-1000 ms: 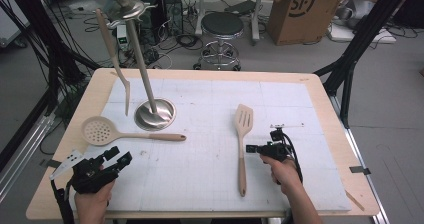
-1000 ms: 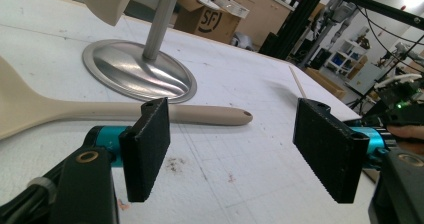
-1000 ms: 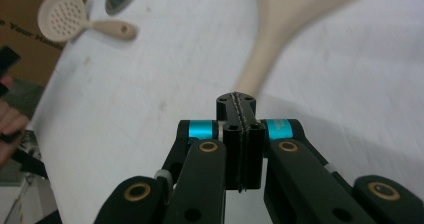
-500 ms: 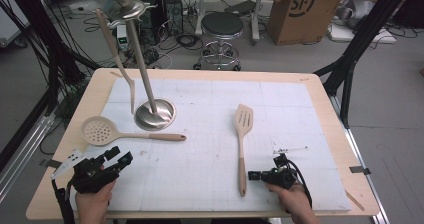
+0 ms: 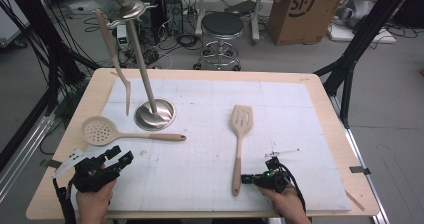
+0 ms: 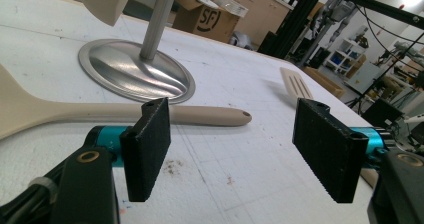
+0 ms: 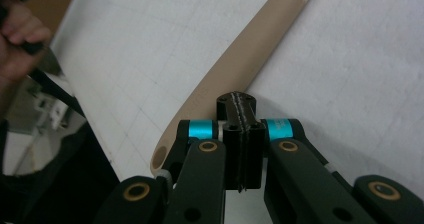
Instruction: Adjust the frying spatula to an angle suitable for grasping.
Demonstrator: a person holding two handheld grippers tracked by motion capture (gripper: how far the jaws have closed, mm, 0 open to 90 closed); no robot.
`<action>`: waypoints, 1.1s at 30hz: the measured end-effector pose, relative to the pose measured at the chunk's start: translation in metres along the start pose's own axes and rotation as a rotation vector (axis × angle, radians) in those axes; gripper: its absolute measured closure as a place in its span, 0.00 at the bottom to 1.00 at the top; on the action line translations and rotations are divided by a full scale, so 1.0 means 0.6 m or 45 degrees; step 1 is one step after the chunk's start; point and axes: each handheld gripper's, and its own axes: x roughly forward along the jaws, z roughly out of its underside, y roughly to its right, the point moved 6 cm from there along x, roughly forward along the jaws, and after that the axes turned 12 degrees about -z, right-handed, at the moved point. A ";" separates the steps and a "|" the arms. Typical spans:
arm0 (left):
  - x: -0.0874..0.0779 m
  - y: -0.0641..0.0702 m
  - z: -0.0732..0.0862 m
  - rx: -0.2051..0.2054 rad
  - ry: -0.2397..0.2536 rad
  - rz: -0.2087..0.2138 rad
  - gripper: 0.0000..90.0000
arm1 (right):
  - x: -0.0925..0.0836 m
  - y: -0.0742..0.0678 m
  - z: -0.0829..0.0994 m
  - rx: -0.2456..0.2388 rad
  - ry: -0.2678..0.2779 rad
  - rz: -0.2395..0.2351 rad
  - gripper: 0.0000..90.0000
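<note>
Slotted spatula is laid right of the stand; at its handle end the right gripper is pressed together, empty, while the left gripper is held wide.

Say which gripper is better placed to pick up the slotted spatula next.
Right. The right gripper sits beside the handle end of the slotted spatula, fingers shut, so it must open first. The left gripper is open but far off, near the skimmer.

Steel utensil stand with hanging spatula, skimmer spoon beside it, black stool, cardboard box
</note>
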 end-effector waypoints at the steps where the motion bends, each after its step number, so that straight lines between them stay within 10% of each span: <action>1: 0.001 0.000 0.001 -0.001 -0.004 0.000 0.36 | 0.000 0.001 0.001 0.013 0.012 -0.012 1.00; 33: 0.000 0.002 -0.001 -0.004 0.004 0.017 0.36 | 0.151 -0.069 -0.039 -0.091 -0.185 -0.126 1.00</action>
